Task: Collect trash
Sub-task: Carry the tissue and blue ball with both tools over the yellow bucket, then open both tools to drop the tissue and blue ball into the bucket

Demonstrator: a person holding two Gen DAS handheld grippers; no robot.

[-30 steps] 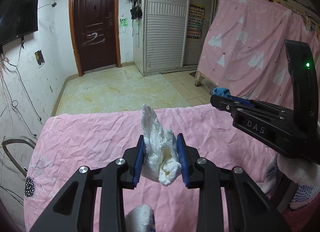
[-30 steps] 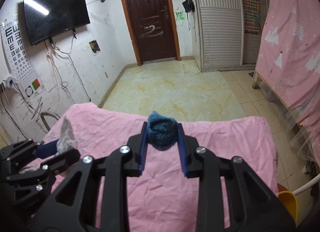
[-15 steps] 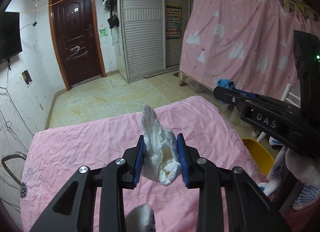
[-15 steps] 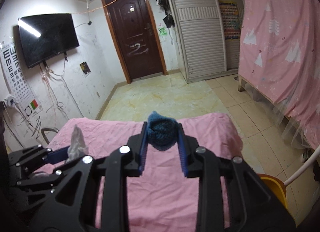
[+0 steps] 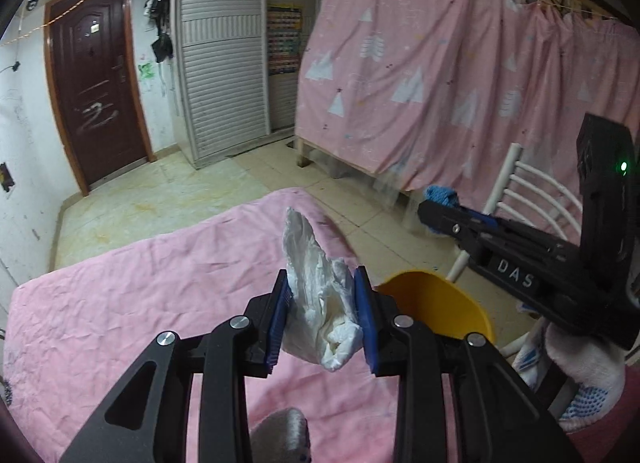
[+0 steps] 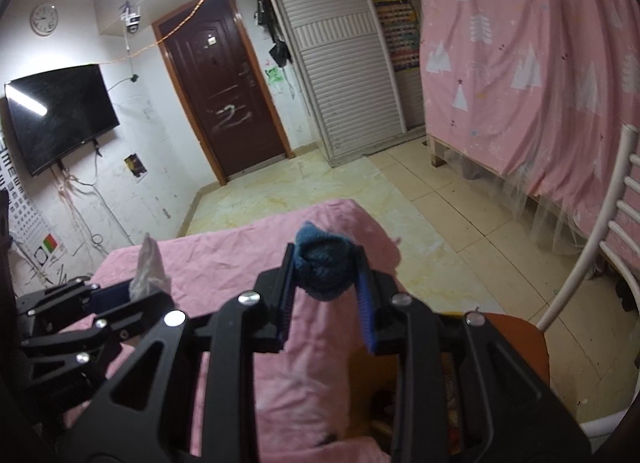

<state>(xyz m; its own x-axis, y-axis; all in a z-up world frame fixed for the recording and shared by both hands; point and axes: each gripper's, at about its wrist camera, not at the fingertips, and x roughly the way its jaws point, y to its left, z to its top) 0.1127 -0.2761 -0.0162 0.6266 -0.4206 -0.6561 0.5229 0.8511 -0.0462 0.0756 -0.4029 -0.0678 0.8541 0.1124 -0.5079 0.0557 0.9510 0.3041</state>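
Note:
My left gripper (image 5: 322,321) is shut on a crumpled white tissue (image 5: 320,295), held above the right end of the pink-covered table (image 5: 120,303). My right gripper (image 6: 325,299) is shut on a dark blue knitted wad (image 6: 323,268). In the left wrist view the right gripper (image 5: 436,209) reaches in from the right, its blue wad (image 5: 439,195) out past the table's edge. A yellow bin (image 5: 436,303) stands on the floor just beyond the table's right end, below both grippers; in the right wrist view the yellow bin (image 6: 516,343) shows partly behind the fingers. The left gripper (image 6: 132,295) with the tissue (image 6: 149,267) shows at the left.
A white slatted chair (image 5: 532,199) stands beside the bin. A bed frame hung with a pink curtain (image 5: 460,95) runs along the right. Tiled floor (image 6: 460,223) lies between table and bed. A gloved hand (image 5: 580,375) holds the right gripper. A dark door (image 6: 224,95) and a wall TV (image 6: 60,115) lie beyond.
Both grippers have swung to the right with their loads still held. The table's right end, the yellow bin and the white chair have come into view.

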